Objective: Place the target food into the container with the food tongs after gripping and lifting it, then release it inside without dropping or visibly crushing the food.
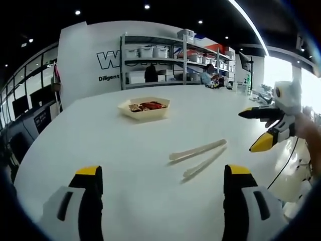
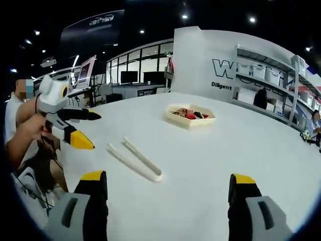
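A pair of pale food tongs (image 1: 198, 155) lies flat on the white table (image 1: 115, 150), its arms slightly spread. Farther back stands a shallow cream container (image 1: 145, 116) holding red and brown food (image 1: 149, 106). My left gripper (image 1: 163, 171) hovers open over the table just short of the tongs, holding nothing. My right gripper (image 1: 247, 131) comes in from the right, open and empty, beside the tongs. In the right gripper view my right gripper (image 2: 168, 176) is open near the tongs (image 2: 135, 159). The left gripper (image 2: 93, 131) is open at the left, and the container (image 2: 189, 124) sits beyond.
Metal shelves (image 1: 175, 60) with white bins stand behind the table, with people seated near them. A person (image 2: 20, 130) holds the left gripper at the table's edge. A black cable (image 1: 283, 168) hangs off the right side. Desks with monitors (image 2: 85, 75) line the windows.
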{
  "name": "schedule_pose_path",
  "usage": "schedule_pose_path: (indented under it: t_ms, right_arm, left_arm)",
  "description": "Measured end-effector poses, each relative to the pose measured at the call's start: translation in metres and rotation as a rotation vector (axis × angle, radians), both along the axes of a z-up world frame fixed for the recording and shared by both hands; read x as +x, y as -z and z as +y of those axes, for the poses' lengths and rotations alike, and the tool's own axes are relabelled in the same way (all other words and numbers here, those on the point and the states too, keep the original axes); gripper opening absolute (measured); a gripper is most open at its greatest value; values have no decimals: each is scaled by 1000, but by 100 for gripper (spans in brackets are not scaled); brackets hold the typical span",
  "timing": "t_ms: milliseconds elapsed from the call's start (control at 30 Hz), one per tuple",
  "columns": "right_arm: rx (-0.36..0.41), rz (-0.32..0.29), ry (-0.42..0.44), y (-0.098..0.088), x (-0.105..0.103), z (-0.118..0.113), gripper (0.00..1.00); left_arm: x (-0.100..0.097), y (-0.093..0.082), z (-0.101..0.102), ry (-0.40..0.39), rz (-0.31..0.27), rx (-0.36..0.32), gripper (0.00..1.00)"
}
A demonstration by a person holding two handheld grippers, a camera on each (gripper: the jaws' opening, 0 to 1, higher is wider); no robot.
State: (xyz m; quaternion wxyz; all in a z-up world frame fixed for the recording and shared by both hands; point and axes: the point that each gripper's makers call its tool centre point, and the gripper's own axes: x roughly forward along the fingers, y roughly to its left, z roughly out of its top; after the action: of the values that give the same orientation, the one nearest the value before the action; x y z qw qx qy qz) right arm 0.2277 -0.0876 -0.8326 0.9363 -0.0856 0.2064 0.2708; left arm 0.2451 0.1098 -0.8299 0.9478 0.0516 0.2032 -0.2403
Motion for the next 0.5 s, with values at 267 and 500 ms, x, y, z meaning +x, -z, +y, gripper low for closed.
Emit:
schedule_pose_path:
  t_ms: [267,500]
  right_arm:
    - [-7,4,-1,1,-1,0,100]
    - [-11,4,-3,0,-3,0,100]
  left_arm:
    - [1,-3,2,-8,-11,-7,99]
    - [-1,-1,2,-11,-7,-15,99]
